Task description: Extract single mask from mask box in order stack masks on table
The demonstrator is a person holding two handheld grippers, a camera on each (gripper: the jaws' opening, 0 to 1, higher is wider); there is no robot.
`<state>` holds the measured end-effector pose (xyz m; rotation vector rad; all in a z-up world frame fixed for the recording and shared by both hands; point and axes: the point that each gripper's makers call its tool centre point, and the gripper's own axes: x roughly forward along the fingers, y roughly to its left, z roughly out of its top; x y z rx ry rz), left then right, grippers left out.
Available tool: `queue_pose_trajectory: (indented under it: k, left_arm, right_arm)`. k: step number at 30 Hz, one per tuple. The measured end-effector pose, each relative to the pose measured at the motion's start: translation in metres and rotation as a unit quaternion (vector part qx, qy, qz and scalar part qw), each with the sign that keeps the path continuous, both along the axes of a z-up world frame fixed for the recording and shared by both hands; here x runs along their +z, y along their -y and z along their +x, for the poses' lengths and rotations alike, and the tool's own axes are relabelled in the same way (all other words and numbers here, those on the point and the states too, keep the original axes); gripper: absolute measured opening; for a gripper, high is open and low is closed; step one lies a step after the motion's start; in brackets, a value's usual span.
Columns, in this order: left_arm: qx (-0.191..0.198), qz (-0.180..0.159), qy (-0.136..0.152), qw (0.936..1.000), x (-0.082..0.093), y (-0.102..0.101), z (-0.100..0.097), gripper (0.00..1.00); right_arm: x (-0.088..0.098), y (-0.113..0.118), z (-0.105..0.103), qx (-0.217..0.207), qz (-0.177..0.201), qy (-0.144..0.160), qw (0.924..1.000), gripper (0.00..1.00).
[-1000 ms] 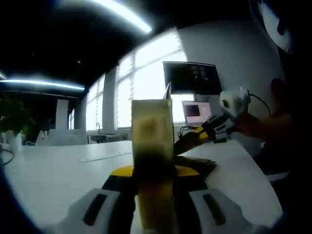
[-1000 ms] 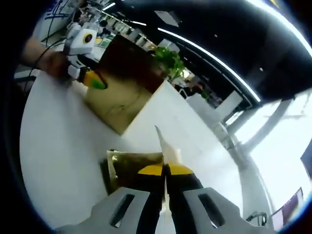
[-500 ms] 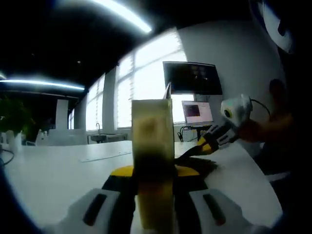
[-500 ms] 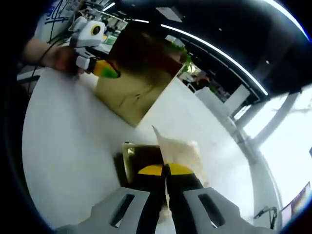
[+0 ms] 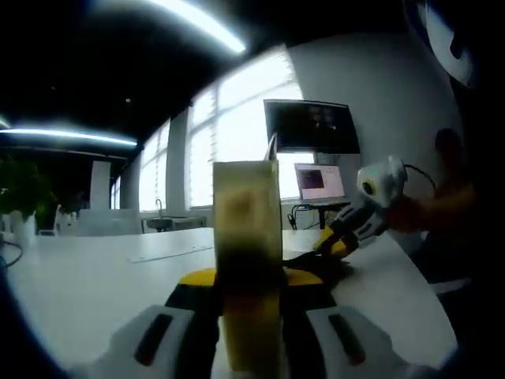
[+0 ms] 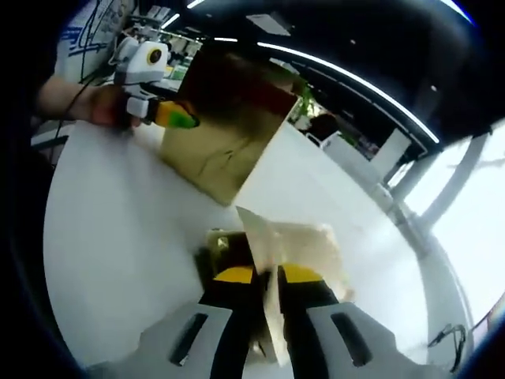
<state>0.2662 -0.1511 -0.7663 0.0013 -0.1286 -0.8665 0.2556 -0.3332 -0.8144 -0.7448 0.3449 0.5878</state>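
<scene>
In the left gripper view my left gripper (image 5: 248,278) is shut on the upright yellowish mask box (image 5: 247,237), seen edge-on. Past it, my right gripper (image 5: 333,245) dips onto a dark stack of masks (image 5: 316,267) on the white table (image 5: 79,276). In the right gripper view my right gripper (image 6: 268,276) has its jaws slightly parted, with a pale mask (image 6: 304,245) standing between them and draping over the dark stack (image 6: 217,254). Farther off, the left gripper (image 6: 177,117) holds the tilted gold-brown mask box (image 6: 229,138).
A person's hand (image 6: 79,103) holds the left gripper. A wall monitor (image 5: 312,126) and a lit laptop screen (image 5: 319,180) stand behind the table's far end. A person (image 5: 450,197) is at the right. A plant (image 5: 20,189) is at the far left.
My right gripper has lowered onto the stack and its jaws have parted a little. The mask has spread out over the stack. The left gripper and box have not moved.
</scene>
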Motion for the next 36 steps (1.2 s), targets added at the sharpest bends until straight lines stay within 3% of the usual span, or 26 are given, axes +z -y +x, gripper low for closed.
queue_pose_trajectory:
  k: [5,12,17,22,24,26,29,33,36]
  left_arm:
    - [0.001,0.0,0.0,1.0,0.0,0.0,0.0,0.32]
    - [0.0,0.0,0.0,1.0,0.0,-0.001,0.0,0.32]
    - [0.001,0.0,0.0,1.0,0.0,-0.001,0.0,0.32]
    - [0.001,0.0,0.0,1.0,0.0,-0.001,0.0,0.32]
    - [0.001,0.0,0.0,1.0,0.0,-0.001,0.0,0.32]
    - [0.001,0.0,0.0,1.0,0.0,-0.001,0.0,0.32]
    - [0.001,0.0,0.0,1.0,0.0,-0.001,0.0,0.32]
    - [0.001,0.001,0.001,1.0,0.0,-0.001,0.0,0.32]
    - [0.002,0.001,0.001,1.0,0.0,-0.001,0.0,0.32]
  right_arm:
    - [0.007,0.002,0.001,-0.007,0.02,0.004,0.9998,0.15]
    - [0.012,-0.004,-0.008,0.001,0.056,-0.013,0.9984,0.16]
    - [0.019,-0.006,-0.01,0.006,0.111,-0.021,0.9936,0.18]
    - [0.036,-0.013,-0.012,0.022,0.207,-0.025,0.9777,0.23]
    - [0.05,-0.019,-0.013,0.036,0.258,-0.024,0.9652,0.23]
    - [0.068,-0.023,-0.014,0.047,0.319,-0.02,0.9464,0.24]
    - [0.084,-0.022,-0.013,0.054,0.357,-0.003,0.9325,0.24]
    - [0.092,-0.019,-0.013,0.052,0.356,0.023,0.9328,0.21]
    - [0.101,-0.017,-0.014,0.047,0.361,0.041,0.9303,0.12]
